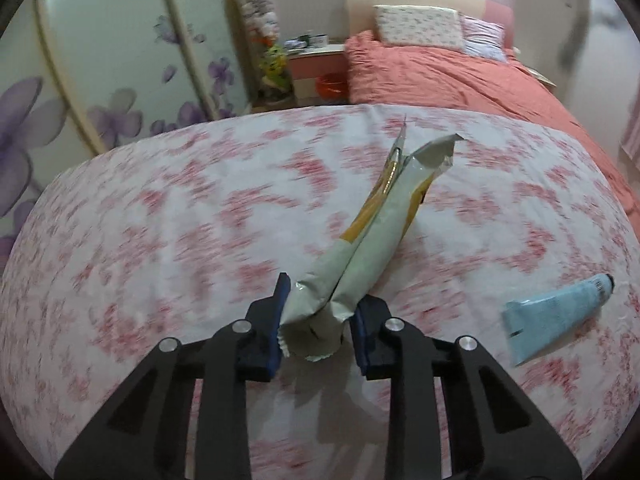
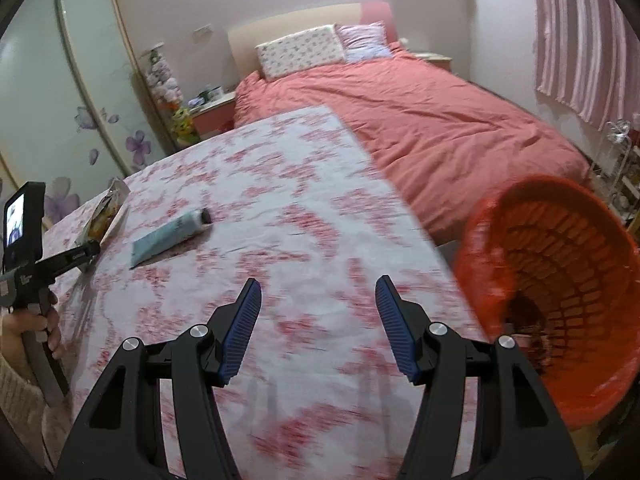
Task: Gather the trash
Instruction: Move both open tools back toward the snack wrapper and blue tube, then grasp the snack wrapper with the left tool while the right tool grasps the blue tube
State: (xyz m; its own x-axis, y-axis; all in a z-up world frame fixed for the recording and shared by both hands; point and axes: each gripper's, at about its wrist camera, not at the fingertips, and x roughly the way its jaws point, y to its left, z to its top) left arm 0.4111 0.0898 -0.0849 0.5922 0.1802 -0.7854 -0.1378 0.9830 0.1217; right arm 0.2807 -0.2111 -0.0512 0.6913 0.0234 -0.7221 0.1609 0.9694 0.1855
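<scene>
Left claw point(image 1: 316, 312) pinches the crumpled pale-green foil wrapper point(image 1: 372, 232), its long axis pointing away; the red plastic mesh basket point(image 2: 560, 280) sits right of the spread, empty right claw point(image 2: 318, 320)

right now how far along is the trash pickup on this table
Partly done at best. The orange basket at the table's right edge shows something dark at its bottom, though I cannot tell what. In hand: the left gripper has its jaws shut on an empty snack wrapper, not yet carried to the basket. Left: the light blue tube lies on the floral tablecloth. The right gripper is open, holding nothing.
</scene>
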